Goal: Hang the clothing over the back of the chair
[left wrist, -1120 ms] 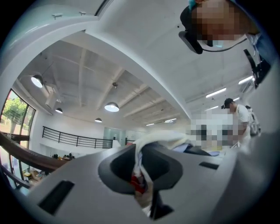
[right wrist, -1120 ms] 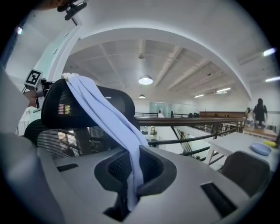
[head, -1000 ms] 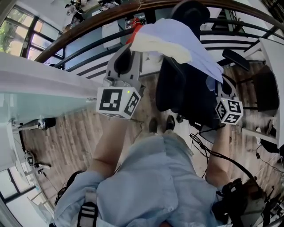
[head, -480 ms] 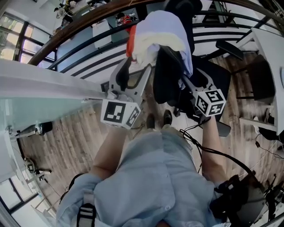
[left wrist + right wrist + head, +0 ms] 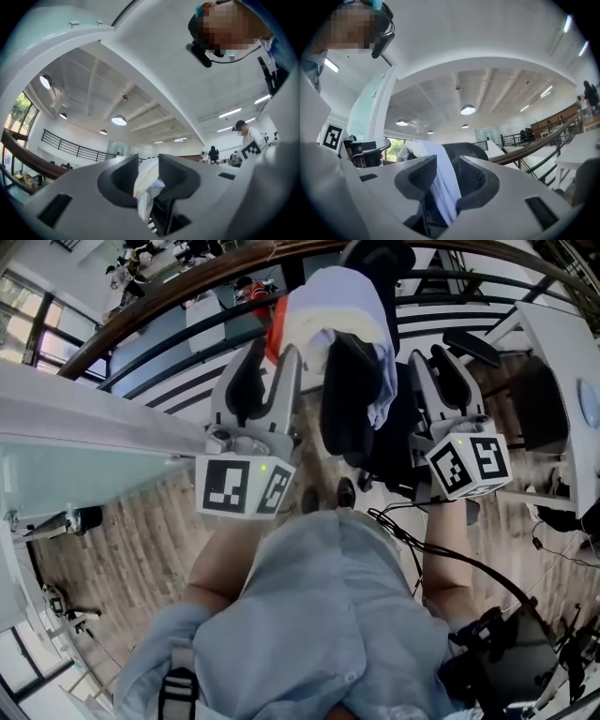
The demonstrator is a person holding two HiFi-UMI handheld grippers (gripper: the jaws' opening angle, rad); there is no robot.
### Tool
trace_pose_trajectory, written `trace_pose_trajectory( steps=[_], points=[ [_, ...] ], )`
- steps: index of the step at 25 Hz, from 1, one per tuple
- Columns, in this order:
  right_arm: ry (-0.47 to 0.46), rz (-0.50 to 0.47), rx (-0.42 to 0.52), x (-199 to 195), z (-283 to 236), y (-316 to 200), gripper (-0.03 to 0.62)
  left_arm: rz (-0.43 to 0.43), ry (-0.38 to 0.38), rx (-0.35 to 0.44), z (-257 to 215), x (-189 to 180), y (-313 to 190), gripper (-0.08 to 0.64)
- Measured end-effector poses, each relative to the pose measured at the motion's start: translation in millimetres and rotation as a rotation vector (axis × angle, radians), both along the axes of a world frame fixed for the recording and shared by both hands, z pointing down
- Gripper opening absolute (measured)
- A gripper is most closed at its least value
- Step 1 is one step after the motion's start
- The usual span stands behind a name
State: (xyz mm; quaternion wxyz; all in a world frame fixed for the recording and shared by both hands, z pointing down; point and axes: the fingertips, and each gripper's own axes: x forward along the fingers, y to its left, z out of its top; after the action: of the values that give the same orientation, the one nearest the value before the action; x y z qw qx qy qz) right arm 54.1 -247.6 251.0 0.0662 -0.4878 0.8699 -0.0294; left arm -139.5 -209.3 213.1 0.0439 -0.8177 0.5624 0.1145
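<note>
The light blue and cream clothing (image 5: 342,306) lies draped over the top of the black office chair's back (image 5: 352,399). In the head view my left gripper (image 5: 270,357) stands just left of the chair, its tips close beside the cloth. My right gripper (image 5: 429,362) stands just right of the chair, apart from the cloth. Both pairs of jaws are closing with nothing pressed between them. Past the left gripper's (image 5: 146,161) jaws, the left gripper view shows the hanging clothing (image 5: 146,180). Beyond the gap of the right gripper (image 5: 447,164), the right gripper view shows the clothing (image 5: 440,183) on the chair (image 5: 466,154).
A curved wooden railing (image 5: 187,287) runs behind the chair. A glass panel (image 5: 84,456) stands at the left. A white desk (image 5: 562,362) and another dark chair (image 5: 548,413) are at the right. Cables (image 5: 450,549) trail over the wood floor beside my feet.
Both grippers let go of the clothing and drew back to either side of the chair. The right gripper rose. The cloth now hangs on the chair back by itself.
</note>
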Motion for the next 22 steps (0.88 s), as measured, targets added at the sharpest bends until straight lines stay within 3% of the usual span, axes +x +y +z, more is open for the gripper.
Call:
trace_pose_trajectory(
  steps=[2,8,22],
  points=[
    [0.024,0.020,0.050,-9,-22,3,0.113,-0.009,-0.020,0.021,-8,6,0,0.087],
    [0.155,0.081,0.157,-43,-47,-1,0.033,-0.044,-0.056,0.055,-23,18,-13,0.021],
    [0.164,0.091,0.220,-58,-60,10,0.012,-0.078,-0.095,0.077,-30,28,-15,0.018]
  ],
)
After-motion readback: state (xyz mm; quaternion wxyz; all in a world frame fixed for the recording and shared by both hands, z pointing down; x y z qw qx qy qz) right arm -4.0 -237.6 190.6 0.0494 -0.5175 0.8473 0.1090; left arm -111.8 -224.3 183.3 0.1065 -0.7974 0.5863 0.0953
